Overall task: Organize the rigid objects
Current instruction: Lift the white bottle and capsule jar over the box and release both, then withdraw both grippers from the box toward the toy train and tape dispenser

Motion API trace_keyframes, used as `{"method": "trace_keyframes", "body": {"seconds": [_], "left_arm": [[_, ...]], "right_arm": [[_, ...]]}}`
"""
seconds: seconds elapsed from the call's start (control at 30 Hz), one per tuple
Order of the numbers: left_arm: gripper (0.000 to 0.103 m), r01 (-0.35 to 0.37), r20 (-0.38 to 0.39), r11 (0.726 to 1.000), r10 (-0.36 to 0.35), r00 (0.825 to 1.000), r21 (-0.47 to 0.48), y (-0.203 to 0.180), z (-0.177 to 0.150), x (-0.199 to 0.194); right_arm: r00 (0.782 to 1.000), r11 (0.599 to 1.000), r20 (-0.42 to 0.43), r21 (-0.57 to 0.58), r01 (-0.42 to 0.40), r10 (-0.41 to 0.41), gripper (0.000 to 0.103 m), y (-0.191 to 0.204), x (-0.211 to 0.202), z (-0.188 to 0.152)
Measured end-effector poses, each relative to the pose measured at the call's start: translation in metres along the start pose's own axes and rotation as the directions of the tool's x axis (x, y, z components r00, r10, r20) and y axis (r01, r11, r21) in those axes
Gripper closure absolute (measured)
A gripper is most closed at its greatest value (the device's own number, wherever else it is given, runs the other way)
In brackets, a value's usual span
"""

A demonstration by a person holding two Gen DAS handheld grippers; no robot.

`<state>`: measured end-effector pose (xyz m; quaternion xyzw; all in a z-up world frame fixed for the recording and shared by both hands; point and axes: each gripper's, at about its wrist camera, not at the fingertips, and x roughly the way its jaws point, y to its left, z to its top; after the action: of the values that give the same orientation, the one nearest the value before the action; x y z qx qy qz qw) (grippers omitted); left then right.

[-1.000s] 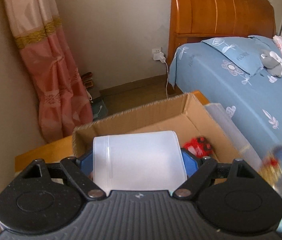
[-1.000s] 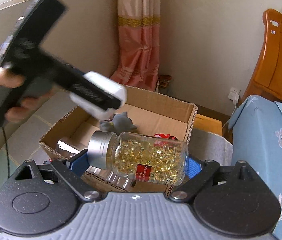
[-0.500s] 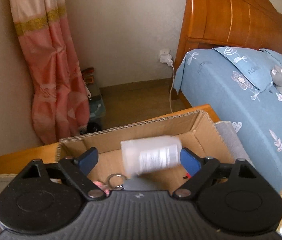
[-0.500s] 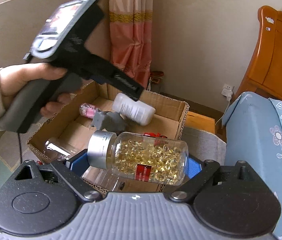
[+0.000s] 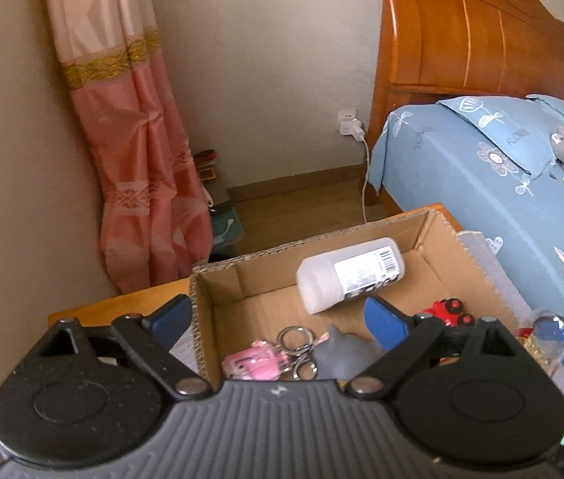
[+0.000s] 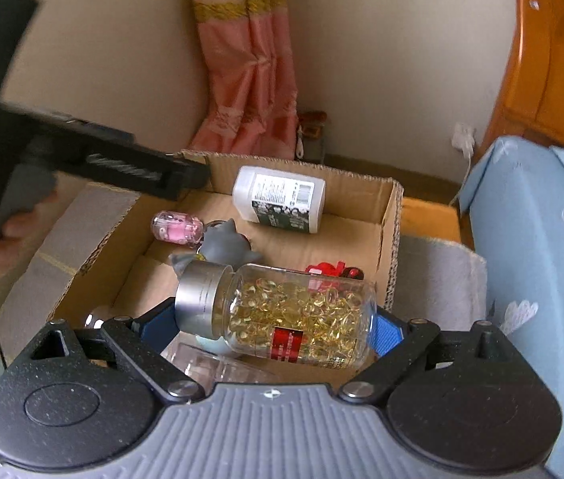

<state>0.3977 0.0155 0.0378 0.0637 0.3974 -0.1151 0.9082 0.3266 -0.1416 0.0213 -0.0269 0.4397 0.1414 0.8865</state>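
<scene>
My left gripper (image 5: pixel 278 317) hangs over the near-left rim of the cardboard box (image 5: pixel 218 267), its jaws still opening with nothing between them. The white labelled bottle (image 5: pixel 350 275) lies on its side at the far end of the box (image 6: pixel 390 239), apart from both grippers. My right gripper (image 6: pixel 272 327) is shut on a clear bottle of yellow capsules (image 6: pixel 302 319) with a silver cap. It holds the bottle sideways above the near end of the box. Inside the box also lie a pink keychain capsule (image 6: pixel 178 227), a grey toy figure (image 6: pixel 226 245) and a red toy car (image 6: pixel 330 271).
A bed with a blue flowered sheet (image 6: pixel 541 239) runs along the right, with a wooden headboard (image 5: pixel 461 40) behind. A pink curtain (image 5: pixel 138 159) hangs at the far left. A grey mat (image 6: pixel 441 275) lies under the box. A clear container (image 6: pixel 218 363) lies in the near corner.
The left gripper let go of the white bottle, which dropped into the box and now lies still. That gripper drew back to the left. The right gripper came in over the box, still holding the capsule bottle.
</scene>
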Motion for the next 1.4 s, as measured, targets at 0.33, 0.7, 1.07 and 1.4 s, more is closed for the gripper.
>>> {"method": "trace_keyframes", "body": {"seconds": [0.33, 0.7, 1.07, 1.4], "left_arm": [[0.01, 0.007, -0.014, 1.0, -0.007, 1.0, -0.003, 0.008, -0.019, -0.012], [0.006, 0.001, 0.025, 1.0, -0.002, 1.0, 0.012, -0.004, -0.043, -0.062], [0.005, -0.022, 0.022, 0.999, 0.021, 1.0, 0.034, -0.026, -0.096, -0.113], [0.005, -0.092, 0.017, 0.994, 0.091, 0.996, 0.066, -0.026, -0.172, -0.127]], "right_arm": [[0.999, 0.999, 0.01, -0.029, 0.037, -0.037, 0.0, 0.007, -0.006, -0.008], [0.995, 0.992, 0.073, -0.096, 0.081, -0.074, 0.0, 0.024, -0.043, -0.039], [0.996, 0.998, 0.074, -0.039, 0.05, -0.047, 0.0, 0.04, -0.059, -0.102], [0.996, 0.997, 0.092, 0.076, 0.015, -0.022, 0.0, 0.049, -0.047, -0.147]]}}
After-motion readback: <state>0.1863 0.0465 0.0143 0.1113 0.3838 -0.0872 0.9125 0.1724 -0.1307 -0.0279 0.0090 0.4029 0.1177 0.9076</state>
